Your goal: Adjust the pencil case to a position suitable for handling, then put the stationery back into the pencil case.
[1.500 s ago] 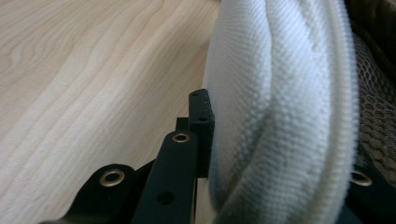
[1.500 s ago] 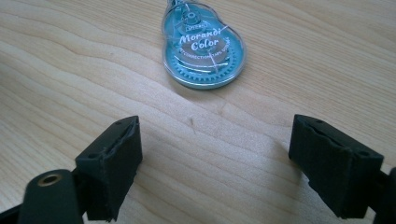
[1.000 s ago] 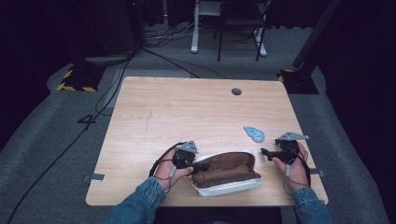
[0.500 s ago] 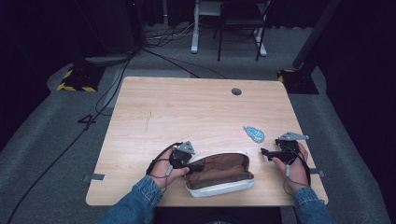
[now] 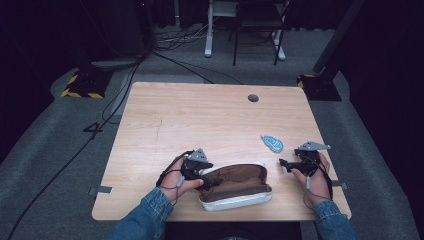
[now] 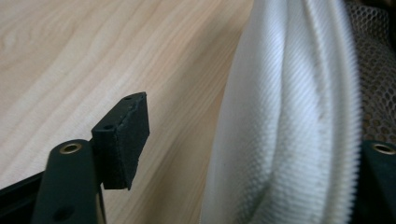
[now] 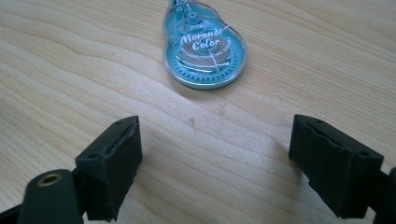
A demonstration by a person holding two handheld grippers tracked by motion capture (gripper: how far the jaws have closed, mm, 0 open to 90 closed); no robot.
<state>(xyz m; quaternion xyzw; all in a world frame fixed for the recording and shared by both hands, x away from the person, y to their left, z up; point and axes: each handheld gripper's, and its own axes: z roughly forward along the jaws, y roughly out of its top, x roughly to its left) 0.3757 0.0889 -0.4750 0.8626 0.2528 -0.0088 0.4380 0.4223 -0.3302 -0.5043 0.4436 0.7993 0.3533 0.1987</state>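
Left tongs (image 5: 212,179) just opened, wide, astride white-rimmed brown fabric pouch (image 5: 235,186). Right tongs (image 7: 215,163) wide, empty; teal plastic correction-tape dispenser (image 7: 204,46) just ahead. Next: grip dispenser, carry into pouch.

Both forearms wear blue denim sleeves (image 5: 150,215). Each hand carries a black tool, the left tool (image 5: 212,179) and the right tool (image 5: 284,163), topped by a grey three-cornered plate, with a thin cable trailing. Square black foam pads (image 7: 114,158) and brass rivets show on the jaws.

Pouch (image 6: 289,116) is ribbed white cloth (brown mesh lining), correction tape (image 7: 204,44) glossy clear plastic, table (image 5: 200,125) matt wood.
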